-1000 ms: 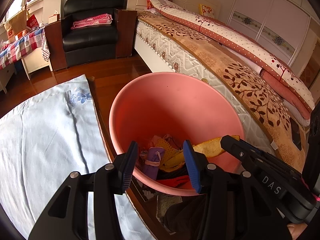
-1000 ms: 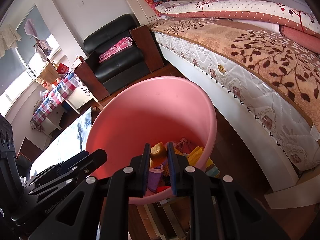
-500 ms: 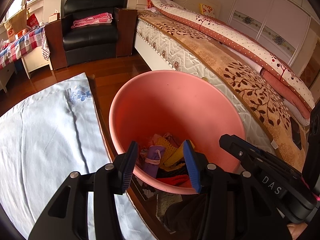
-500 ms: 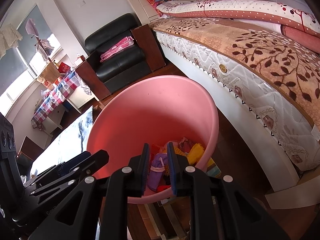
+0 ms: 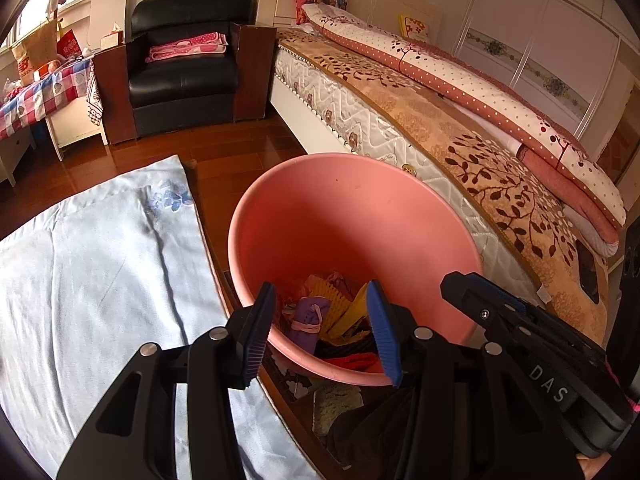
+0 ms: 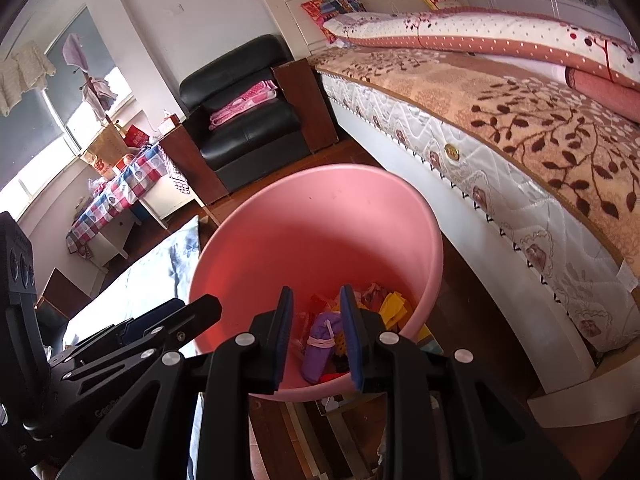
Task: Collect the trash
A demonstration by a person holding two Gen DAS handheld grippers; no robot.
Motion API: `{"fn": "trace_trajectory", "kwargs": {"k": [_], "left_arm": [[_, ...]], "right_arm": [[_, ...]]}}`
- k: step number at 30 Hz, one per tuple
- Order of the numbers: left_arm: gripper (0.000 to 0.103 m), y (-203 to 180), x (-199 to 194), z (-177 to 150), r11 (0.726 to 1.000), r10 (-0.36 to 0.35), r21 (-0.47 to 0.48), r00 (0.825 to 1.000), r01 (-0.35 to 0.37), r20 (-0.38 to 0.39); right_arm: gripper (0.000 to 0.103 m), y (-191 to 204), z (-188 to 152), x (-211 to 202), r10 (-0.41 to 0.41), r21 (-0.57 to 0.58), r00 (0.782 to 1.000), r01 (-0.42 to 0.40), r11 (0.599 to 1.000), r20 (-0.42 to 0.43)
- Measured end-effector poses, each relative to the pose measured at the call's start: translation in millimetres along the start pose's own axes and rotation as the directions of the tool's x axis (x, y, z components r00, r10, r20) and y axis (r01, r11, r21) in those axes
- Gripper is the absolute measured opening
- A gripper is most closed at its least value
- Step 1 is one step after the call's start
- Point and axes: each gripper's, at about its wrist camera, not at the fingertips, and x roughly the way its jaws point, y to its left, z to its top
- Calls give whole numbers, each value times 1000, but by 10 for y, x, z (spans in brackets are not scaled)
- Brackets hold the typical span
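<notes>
Both grippers, left (image 5: 322, 330) and right (image 6: 316, 336), hover with jaws apart and empty over a pink bin (image 5: 360, 216) holding trash (image 5: 320, 314).

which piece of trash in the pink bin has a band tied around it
The purple bundle, cinched by a pale pink band. The yellow scraps and red piece beside it lie loose, unbound.

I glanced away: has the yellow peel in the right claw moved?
Yes. It left the right gripper and dropped down into the pink bin, among the trash.
</notes>
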Motion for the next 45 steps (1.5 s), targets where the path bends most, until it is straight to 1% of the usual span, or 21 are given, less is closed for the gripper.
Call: {"fn": "trace_trajectory", "kwargs": {"k": [3,4,6,10,12,15,17,21,22,23,25,26,29,34,37,45], "left_arm": [[47,3,-58,3,1000,0,3,1000,0,11],[47,3,-84,-1,1000,0,3,1000,0,17],[47,6,-130,2,1000,-1,1,1000,1,26],[47,15,-232,2,1000,-1,0,999,1,47],[47,12,-300,5,1000,2,4,998,-2,63],[47,11,-398,10,1000,10,8,996,-11,92],[47,6,-473,11,1000,9,13,993,-11,114],[48,12,-607,7,1000,3,12,988,-4,151],[50,18,-639,5,1000,1,10,987,-2,159],[56,28,-678,1,1000,6,4,985,-6,170],[64,67,-758,-4,1000,8,-12,980,-6,198],[67,81,-791,-9,1000,5,-18,979,-2,205],[68,104,-884,-15,1000,9,-28,974,-3,228],[69,116,-1038,-39,999,38,-35,961,-29,276],[69,137,-1116,-63,998,52,-40,953,-42,299],[69,190,-1253,-119,997,70,-42,941,-60,330]], "right_arm": [[25,51,-7,-93,-9,-26,999,10,1000,33],[29,63,-3,-115,-10,-31,999,11,999,40],[32,99,-5,-187,-8,-42,998,10,999,63],[34,169,-20,-312,-7,-71,995,14,997,96],[35,212,-36,-385,-9,-86,993,19,996,115],[41,260,-62,-473,-9,-106,990,24,994,141],[42,299,-81,-535,-8,-119,987,27,992,160],[46,341,-98,-617,-2,-118,986,22,993,169],[47,342,-100,-634,0,-118,985,21,993,173],[47,348,-104,-660,-1,-118,984,22,993,180],[48,353,-108,-707,-2,-117,981,25,993,194],[49,355,-107,-722,0,-116,980,23,993,197],[50,379,-133,-783,-1,-119,978,27,993,210],[66,476,-187,-897,-30,-134,968,65,989,249],[72,524,-211,-953,-41,-145,961,84,986,273],[74,611,-258,-1038,-56,-158,955,106,982,293]]}}
